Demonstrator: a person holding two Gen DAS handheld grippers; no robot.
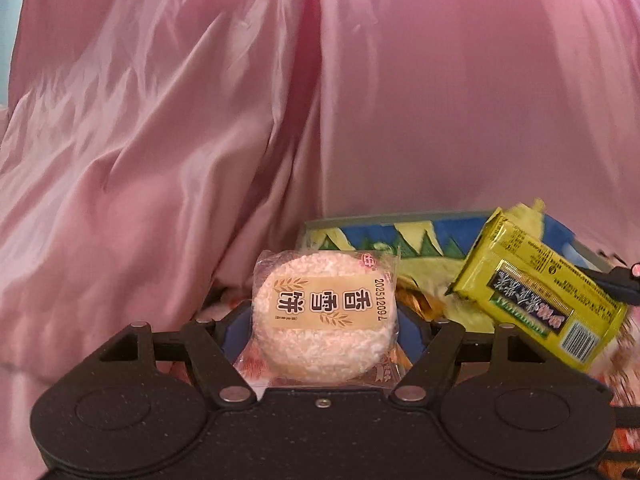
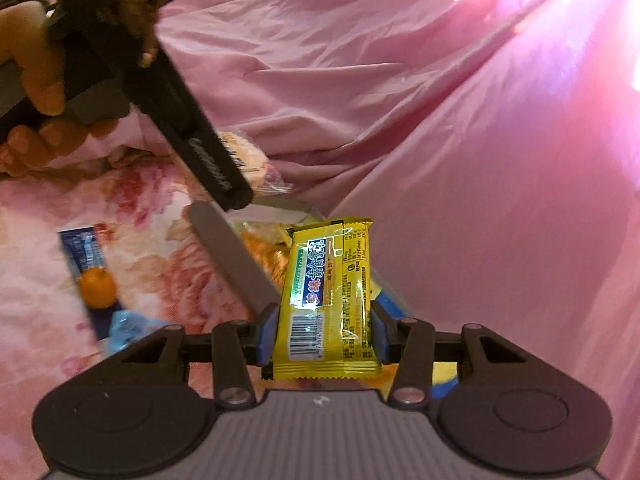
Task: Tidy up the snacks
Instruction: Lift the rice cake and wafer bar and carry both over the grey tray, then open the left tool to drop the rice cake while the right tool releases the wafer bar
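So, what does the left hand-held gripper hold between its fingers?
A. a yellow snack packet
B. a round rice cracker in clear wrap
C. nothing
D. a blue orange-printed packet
B: the left hand-held gripper clamps the round rice cracker; the yellow packet is in the right hand-held gripper.

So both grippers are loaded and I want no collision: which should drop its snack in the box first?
Probably right. Its gripper holds the yellow packet close over the box, while the left gripper with the rice cake sits further back.
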